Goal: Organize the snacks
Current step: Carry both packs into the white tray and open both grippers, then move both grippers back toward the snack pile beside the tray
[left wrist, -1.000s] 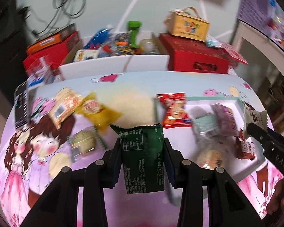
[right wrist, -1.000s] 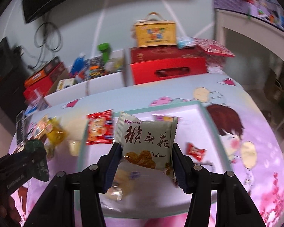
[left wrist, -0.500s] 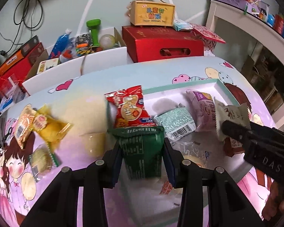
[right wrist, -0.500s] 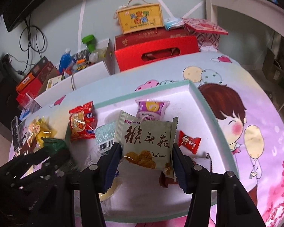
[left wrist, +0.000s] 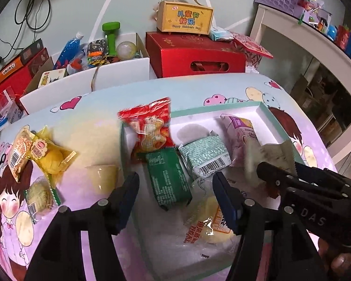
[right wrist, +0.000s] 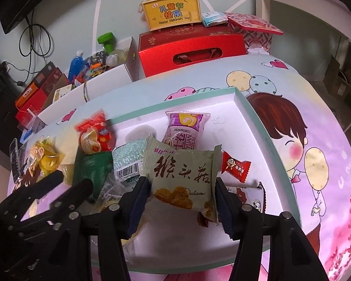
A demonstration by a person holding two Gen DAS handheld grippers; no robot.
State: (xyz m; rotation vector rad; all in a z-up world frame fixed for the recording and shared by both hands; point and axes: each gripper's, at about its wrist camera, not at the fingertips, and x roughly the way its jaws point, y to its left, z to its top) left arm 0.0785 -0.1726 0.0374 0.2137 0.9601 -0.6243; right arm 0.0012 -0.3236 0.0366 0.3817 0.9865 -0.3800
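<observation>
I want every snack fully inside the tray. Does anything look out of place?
Yes. The red snack bag lies askew across the tray's left rim, half in, half out. Several yellow packets lie outside on the tablecloth, left of the tray.

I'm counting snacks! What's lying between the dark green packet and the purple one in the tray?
The pale green barcoded packet, seen in the left wrist view.

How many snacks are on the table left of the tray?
4: orange barcode pack, yellow pack beside it, pale yellow piece nearest the tray, round cookie pack nearest the camera. More may lie out of frame.
</observation>
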